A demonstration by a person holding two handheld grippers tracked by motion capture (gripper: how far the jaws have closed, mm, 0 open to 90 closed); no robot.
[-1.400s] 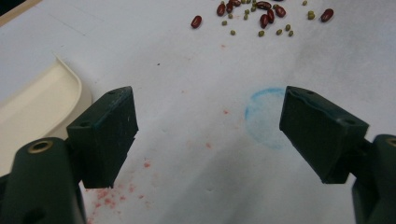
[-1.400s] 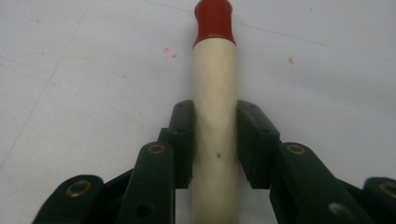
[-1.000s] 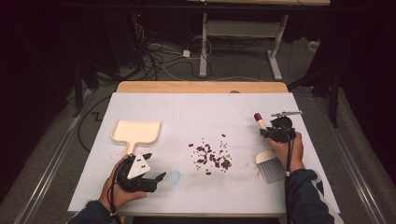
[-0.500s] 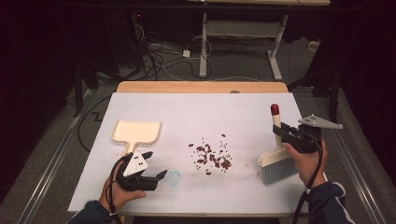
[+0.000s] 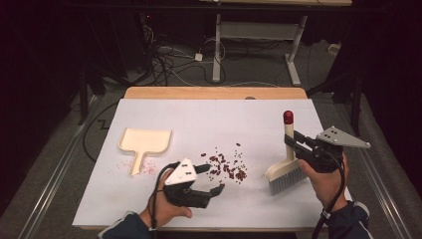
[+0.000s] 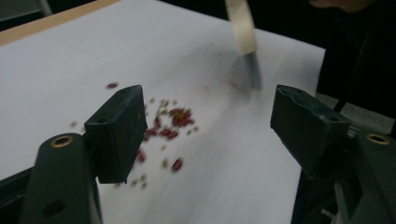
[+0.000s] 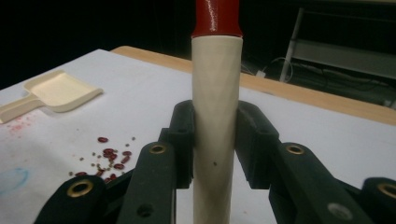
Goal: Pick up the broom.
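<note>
A small brush [image 5: 284,175] with a cream handle [image 7: 217,93], a red tip and grey bristles stands nearly upright at the right of the white table top, bristles down. My right gripper [image 5: 294,142] is shut on its handle, one pad on each side. Red beans and crumbs [image 5: 226,167] lie scattered mid-table, seen again as beans [image 6: 169,125]. Just left of them hovers my left gripper [image 5: 211,179], open, pointing at the beans. Its jaws have just been closing a little, and nothing is between them. A cream dustpan [image 5: 144,142] lies flat at the left.
Reddish dust [image 5: 149,169] marks the sheet beside the dustpan's handle. A wooden strip [image 5: 214,92] edges the far side of the table. Behind it are cables [image 5: 174,55] on the floor and a desk frame [image 5: 259,35]. A faint blue smudge [image 7: 14,179] shows on the sheet.
My left gripper has moved right, up to the beans, and risen a little. My right gripper has lifted and shifted right, tipping the brush from lying to nearly upright.
</note>
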